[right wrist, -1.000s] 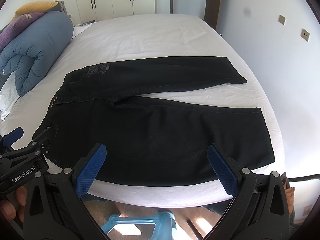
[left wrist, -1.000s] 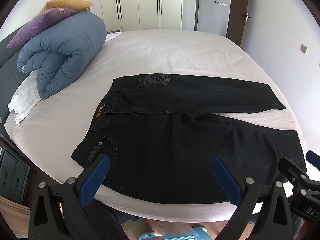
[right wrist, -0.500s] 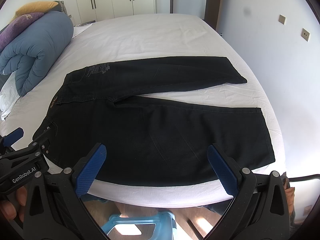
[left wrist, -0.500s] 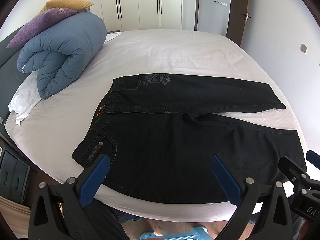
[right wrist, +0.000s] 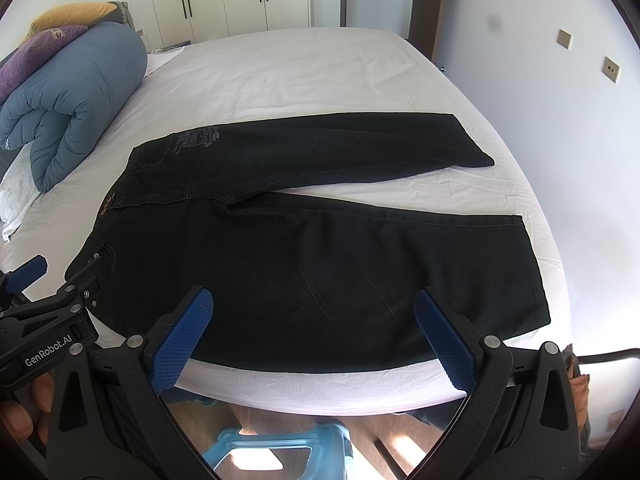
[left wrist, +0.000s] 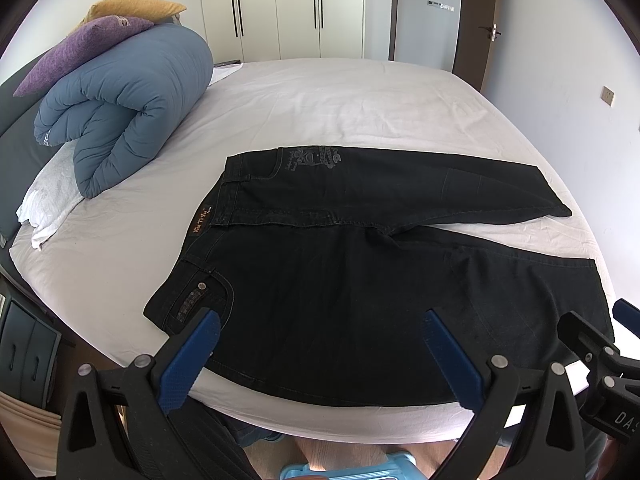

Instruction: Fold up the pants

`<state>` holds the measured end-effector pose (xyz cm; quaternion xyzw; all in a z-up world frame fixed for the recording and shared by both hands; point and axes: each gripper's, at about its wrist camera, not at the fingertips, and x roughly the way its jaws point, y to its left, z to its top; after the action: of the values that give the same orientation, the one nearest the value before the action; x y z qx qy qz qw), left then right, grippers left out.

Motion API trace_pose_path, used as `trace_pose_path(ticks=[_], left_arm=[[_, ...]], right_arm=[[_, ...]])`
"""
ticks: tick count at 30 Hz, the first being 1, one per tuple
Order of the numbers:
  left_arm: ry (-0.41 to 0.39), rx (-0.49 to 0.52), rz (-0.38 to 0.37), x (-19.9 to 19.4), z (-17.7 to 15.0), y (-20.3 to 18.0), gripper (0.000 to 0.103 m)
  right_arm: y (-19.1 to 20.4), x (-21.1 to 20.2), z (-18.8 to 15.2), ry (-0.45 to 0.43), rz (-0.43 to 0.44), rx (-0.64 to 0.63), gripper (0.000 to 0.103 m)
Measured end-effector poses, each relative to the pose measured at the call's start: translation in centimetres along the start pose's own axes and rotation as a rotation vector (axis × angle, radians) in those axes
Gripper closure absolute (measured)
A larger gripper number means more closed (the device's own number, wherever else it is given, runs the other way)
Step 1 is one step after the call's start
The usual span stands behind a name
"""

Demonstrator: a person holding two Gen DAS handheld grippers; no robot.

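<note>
While the black denim pants (left wrist: 360, 280) lie flat along the white-sheeted bed's (left wrist: 340, 104) near edge, left gripper (left wrist: 320, 356) and right gripper (right wrist: 312, 332) hover wide open, empty, just before it.

a rolled blue quilted duvet (left wrist: 120, 108) lies at the left of the white-sheeted bed (left wrist: 340, 108), with a purple pillow (left wrist: 84, 46) and a mustard-yellow pillow (left wrist: 132, 6) stacked on top; white wardrobe doors (left wrist: 296, 8) stand behind
</note>
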<state>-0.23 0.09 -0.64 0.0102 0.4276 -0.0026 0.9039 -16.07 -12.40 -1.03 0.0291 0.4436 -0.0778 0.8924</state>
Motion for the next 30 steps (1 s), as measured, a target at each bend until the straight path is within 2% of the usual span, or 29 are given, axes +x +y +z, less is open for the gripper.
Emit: trace_pose_path(ticks=[20,30], left_arm=[[0.007,0.005,-0.004,0.6,-1.9,0.8,0.0],[0.01,0.009,-0.002,0.4,-1.5,0.5,0.0]], right_arm=[[0.1,0.2,-0.1,0.005,0.001,0.0,0.0],[0.1,0.4,-0.1,0.008,0.001,0.001,0.0]])
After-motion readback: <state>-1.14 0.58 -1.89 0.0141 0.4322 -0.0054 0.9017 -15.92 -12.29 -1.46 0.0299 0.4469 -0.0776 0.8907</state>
